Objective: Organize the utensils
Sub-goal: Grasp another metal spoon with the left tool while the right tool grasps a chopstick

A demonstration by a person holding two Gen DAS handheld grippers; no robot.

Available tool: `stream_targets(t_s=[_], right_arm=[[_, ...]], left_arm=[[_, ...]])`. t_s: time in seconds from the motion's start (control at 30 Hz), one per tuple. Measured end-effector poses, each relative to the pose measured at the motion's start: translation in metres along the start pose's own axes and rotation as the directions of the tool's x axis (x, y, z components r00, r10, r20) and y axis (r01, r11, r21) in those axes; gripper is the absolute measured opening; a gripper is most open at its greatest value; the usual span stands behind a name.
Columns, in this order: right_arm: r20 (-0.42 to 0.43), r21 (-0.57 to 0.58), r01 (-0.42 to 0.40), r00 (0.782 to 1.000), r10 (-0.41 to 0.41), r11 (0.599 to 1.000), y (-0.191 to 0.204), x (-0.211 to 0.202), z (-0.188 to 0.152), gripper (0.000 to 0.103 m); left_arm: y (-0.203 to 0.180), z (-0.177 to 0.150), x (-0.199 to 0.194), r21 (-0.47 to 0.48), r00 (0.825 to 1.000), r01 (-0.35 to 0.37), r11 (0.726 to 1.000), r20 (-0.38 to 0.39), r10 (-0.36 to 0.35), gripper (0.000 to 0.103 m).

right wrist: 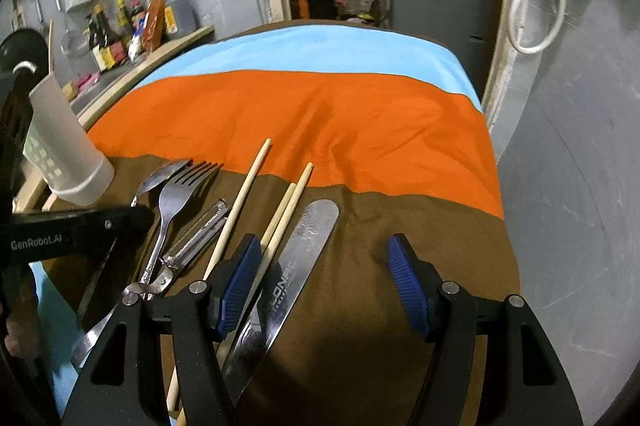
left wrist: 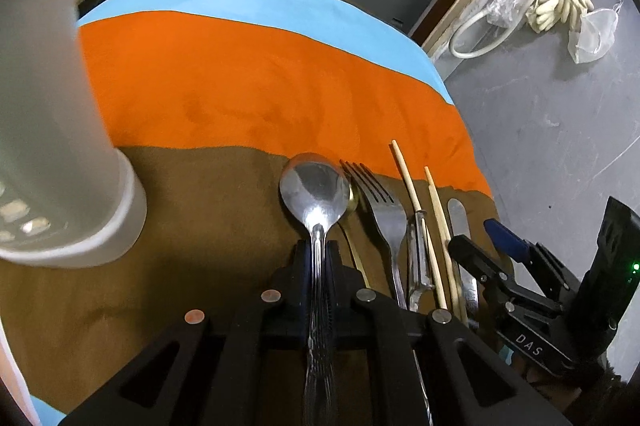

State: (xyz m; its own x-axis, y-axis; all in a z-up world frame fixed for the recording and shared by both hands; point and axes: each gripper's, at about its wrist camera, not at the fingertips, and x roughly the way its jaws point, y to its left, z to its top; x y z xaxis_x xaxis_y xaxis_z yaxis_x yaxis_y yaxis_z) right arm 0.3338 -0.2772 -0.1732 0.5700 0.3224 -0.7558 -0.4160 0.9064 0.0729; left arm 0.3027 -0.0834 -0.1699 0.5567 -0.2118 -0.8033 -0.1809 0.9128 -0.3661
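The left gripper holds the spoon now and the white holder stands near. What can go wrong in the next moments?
1. The left gripper pinches the spoon on its thin handle, so the heavy bowl end may swing or slip.
2. The tall utensil holder could tip if the spoon strikes its rim.
3. The open right gripper hovers over the knife and chopsticks and could knock them.

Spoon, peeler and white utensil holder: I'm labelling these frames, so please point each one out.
spoon (left wrist: 314, 188): left wrist view, on its bowl.
peeler (right wrist: 196, 240): right wrist view, on its serrated blade.
white utensil holder (right wrist: 66, 146): right wrist view, on its side wall.
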Motion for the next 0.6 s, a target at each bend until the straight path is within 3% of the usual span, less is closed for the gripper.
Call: stream_targets(t_s=[0.13,0.23,0.33,0.5,0.6], right_arm=[[-0.043,0.005,-0.046,0.998,0.046,0.999,-0.001,0.010,0.008,0.051],[-0.059,-0.033,-0.052,0.997,0.050,0.998,0.007,0.013,0.012,0.036],[-0.067,0.002,-0.087,0.994,0.087,0.996,0.004,0.009,0.014,0.025],[-0.056,0.149,-0.201,0.976,0.211,0.968,-0.021,0.007,0.012,0.018],[-0.045,0.183,-0.225,0.970,0.237,0.957,-0.029,0.008,0.005,0.016]], left_arm=[[-0.002,0.007,0.004,0.010,1.000,-0.007,1.000,-0.015,0.007,0.008],[-0.005,0.010,0.007,0.022,1.000,-0.020,1.000,-0.022,0.020,0.008],[-0.005,0.010,0.006,0.029,0.999,-0.022,0.999,-0.032,0.023,0.007],[0.002,0.008,0.001,0.007,0.999,-0.006,1.000,-0.042,0.007,0.007],[0.010,0.006,-0.001,-0.020,0.999,0.015,1.000,-0.042,-0.016,0.007]])
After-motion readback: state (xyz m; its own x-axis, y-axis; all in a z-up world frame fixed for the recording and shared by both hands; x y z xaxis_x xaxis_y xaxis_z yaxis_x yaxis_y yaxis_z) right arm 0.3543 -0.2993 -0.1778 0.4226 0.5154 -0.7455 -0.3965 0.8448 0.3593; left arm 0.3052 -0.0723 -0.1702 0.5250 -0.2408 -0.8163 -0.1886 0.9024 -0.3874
